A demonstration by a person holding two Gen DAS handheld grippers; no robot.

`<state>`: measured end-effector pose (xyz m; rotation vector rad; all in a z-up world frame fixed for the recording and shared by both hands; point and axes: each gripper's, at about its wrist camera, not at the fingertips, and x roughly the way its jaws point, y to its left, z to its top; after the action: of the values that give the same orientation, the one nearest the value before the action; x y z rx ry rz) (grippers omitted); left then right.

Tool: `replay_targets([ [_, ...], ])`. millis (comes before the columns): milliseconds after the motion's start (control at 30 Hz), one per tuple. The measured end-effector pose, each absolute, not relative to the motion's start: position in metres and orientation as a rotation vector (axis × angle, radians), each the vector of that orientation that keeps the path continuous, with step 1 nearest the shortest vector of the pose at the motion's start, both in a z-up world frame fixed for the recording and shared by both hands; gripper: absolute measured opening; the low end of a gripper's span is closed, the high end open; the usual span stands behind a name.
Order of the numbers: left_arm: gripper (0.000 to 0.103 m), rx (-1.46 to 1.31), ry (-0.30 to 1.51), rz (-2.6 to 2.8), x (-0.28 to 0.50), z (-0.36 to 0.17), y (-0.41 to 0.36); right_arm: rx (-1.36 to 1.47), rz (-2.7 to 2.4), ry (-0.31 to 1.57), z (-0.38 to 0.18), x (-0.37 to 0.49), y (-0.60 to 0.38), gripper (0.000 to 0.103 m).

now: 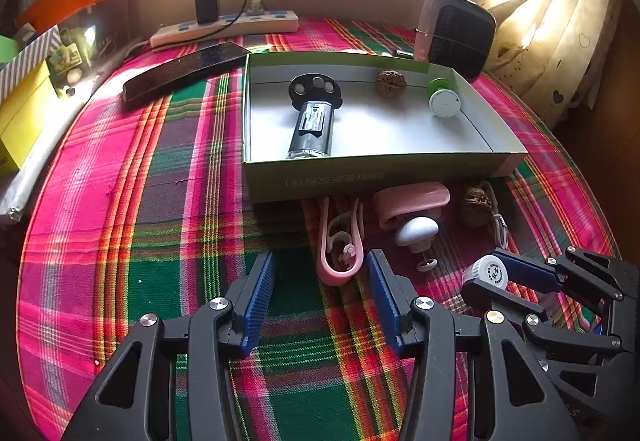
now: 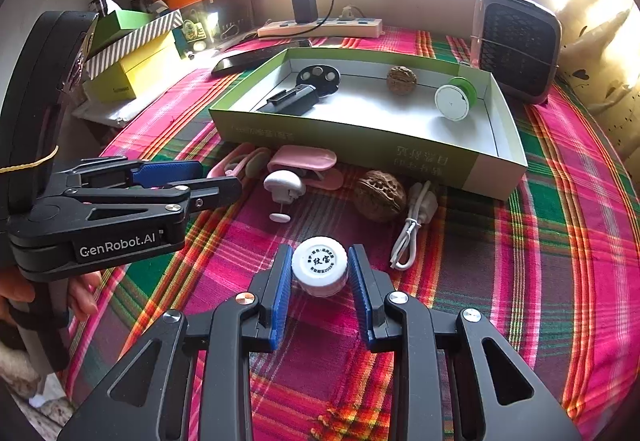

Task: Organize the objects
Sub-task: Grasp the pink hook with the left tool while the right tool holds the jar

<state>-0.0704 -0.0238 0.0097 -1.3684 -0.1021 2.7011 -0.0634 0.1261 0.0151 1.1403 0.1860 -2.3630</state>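
Note:
A green box [image 1: 372,177] [image 2: 320,139] stands on the plaid cloth and holds a black device [image 1: 312,117] [image 2: 298,95], a walnut [image 1: 391,82] [image 2: 401,80] and a green-white spool [image 1: 442,97] [image 2: 456,99]. In front of it lie a pink clip [image 1: 340,241], a pink case [image 1: 412,201] [image 2: 306,161], a white mushroom-shaped piece [image 1: 416,231] [image 2: 283,185], a second walnut [image 1: 476,201] [image 2: 378,195] and a white cable [image 2: 412,229]. My right gripper [image 2: 320,273] [image 1: 484,275] is shut on a small white jar [image 2: 319,269] [image 1: 486,271], just above the cloth. My left gripper [image 1: 320,289] [image 2: 212,181] is open and empty beside the pink clip.
A phone [image 1: 184,71], a power strip with a charger [image 1: 228,25] [image 2: 320,27] and a small heater [image 1: 456,29] [image 2: 516,45] stand behind the box. Yellow and striped boxes [image 2: 132,61] are stacked at the left. A curtain [image 1: 560,21] hangs at the right.

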Motion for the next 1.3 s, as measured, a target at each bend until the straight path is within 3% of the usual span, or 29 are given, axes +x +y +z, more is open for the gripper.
replay_targets([
  [533, 0.045, -1.334, -0.023, 2.715, -0.083, 0.009, -0.018, 1.151, -2.364, 0.190, 0.013, -0.067, 0.125, 0.030],
  [933, 0.023, -1.331, 0.000, 2.747, -0.084, 0.009, -0.023, 1.151, -2.365, 0.194, 0.014, -0.067, 0.125, 0.030],
  [1300, 0.022, -1.323, 0.014, 2.755, -0.084, 0.009, -0.024, 1.152, -2.365, 0.193, 0.014, -0.067, 0.125, 0.030],
])
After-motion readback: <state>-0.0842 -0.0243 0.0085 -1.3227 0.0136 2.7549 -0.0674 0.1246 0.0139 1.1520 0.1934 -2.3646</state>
